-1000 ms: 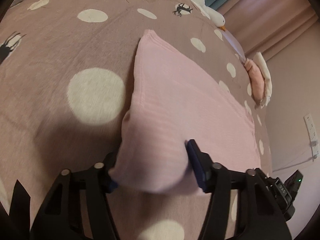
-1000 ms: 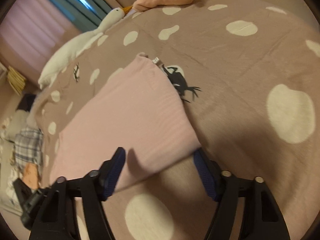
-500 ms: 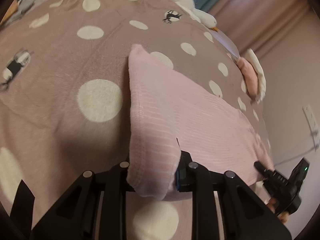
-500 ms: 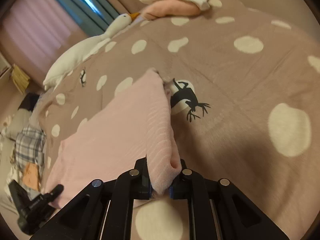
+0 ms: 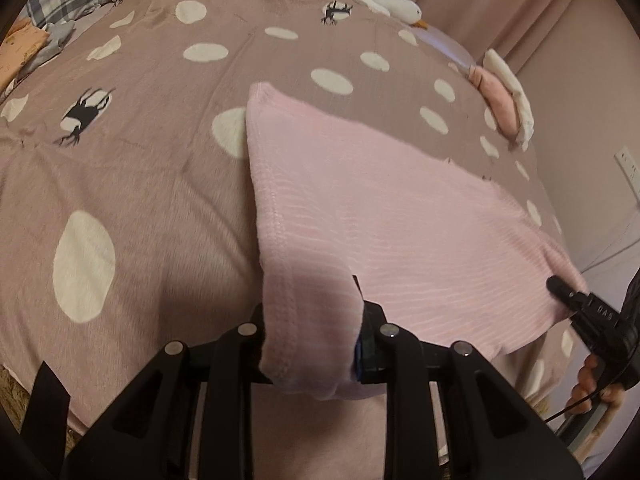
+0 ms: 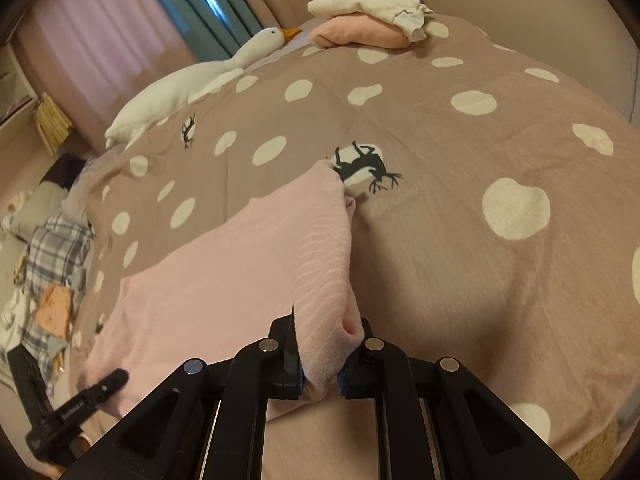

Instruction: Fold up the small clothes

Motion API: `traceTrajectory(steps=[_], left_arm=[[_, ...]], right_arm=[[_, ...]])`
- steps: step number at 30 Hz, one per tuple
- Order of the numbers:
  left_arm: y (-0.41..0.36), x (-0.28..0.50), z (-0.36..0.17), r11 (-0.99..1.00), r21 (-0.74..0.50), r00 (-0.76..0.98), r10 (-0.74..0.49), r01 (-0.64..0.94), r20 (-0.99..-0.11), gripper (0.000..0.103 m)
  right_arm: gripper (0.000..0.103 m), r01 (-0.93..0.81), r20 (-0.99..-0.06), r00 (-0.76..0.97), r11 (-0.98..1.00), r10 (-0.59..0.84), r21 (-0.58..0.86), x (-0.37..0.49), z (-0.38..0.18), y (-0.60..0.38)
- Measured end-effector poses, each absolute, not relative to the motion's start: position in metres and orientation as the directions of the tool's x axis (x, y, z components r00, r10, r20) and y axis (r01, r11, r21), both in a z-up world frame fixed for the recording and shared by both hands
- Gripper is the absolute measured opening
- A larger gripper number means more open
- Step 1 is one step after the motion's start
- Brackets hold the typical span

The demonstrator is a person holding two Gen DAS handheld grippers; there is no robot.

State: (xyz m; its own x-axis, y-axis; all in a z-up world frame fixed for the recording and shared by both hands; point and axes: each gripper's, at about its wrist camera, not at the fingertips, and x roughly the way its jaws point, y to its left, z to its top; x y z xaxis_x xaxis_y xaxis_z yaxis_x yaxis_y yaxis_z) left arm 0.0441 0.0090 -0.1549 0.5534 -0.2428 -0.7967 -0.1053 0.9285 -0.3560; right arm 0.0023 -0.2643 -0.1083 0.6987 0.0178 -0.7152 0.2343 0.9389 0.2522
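A pink ribbed garment (image 5: pixel 380 208) lies spread on the brown dotted bedspread (image 5: pixel 140 200). My left gripper (image 5: pixel 312 344) grips its near left corner, a thick hemmed bunch filling the gap; its jaws are opening slightly while the pads still press the cloth. In the right wrist view, my right gripper (image 6: pixel 320 372) is shut on the near right corner of the pink garment (image 6: pixel 224 292), which folds up into a ridge between the pads. Each view shows the other gripper at the garment's opposite corner: the right gripper (image 5: pixel 580 312) and the left gripper (image 6: pixel 92 396).
A folded pink and white stack of clothes (image 6: pixel 368 20) sits at the bed's far corner, next to a white goose plush (image 6: pixel 256 48). Plaid and other loose clothes (image 6: pixel 56 252) lie by the bed's left side. Curtains and a wall socket (image 5: pixel 628 164) lie beyond.
Both grippers went from open around the garment's near corners to shut on them. They then moved forward over the bed and slightly up, raising the near edge.
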Motion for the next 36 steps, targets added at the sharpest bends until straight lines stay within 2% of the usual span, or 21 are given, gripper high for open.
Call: traceTrajectory(steps=[4, 9, 12, 18, 23, 26, 30, 36], left_arm=[[0.009, 0.044, -0.169, 0.928, -0.349, 0.527, -0.232, -0.132, -0.818, 0.033], [0.013, 0.040, -0.163, 0.932, -0.338, 0.527, -0.223, -0.132, -0.820, 0.043], [0.019, 0.036, -0.153, 0.934, -0.331, 0.546, -0.207, -0.138, -0.812, 0.047], [0.036, 0.022, -0.126, 0.936, -0.311, 0.622, -0.145, -0.167, -0.770, 0.063], [0.047, 0.016, -0.119, 0.925, -0.330, 0.644, -0.138, -0.187, -0.753, 0.065], [0.054, 0.014, -0.119, 0.918, -0.338, 0.646, -0.132, -0.206, -0.752, 0.066], [0.062, 0.013, -0.122, 0.912, -0.339, 0.640, -0.119, -0.232, -0.759, 0.066], [0.067, 0.012, -0.123, 0.905, -0.350, 0.634, -0.124, -0.243, -0.763, 0.066]], right_arm=[[0.013, 0.271, -0.741, 0.671, 0.935, -0.014, 0.228, 0.008, -0.118, -0.264], [0.013, 0.259, -0.723, 0.688, 0.951, -0.057, 0.171, 0.011, -0.112, -0.250], [0.013, 0.216, -0.696, 0.717, 0.965, -0.053, 0.149, 0.014, -0.101, -0.237], [0.013, 0.054, -0.626, 0.779, 0.993, 0.023, 0.103, 0.021, -0.070, -0.188], [0.013, -0.099, -0.598, 0.792, 0.993, 0.121, 0.069, 0.020, -0.063, -0.142], [0.013, -0.181, -0.613, 0.770, 0.982, 0.179, 0.059, 0.019, -0.070, -0.118], [0.013, -0.280, -0.664, 0.704, 0.957, 0.254, 0.069, 0.019, -0.091, -0.093], [0.013, -0.341, -0.763, 0.584, 0.937, 0.277, 0.079, 0.028, -0.132, -0.073]])
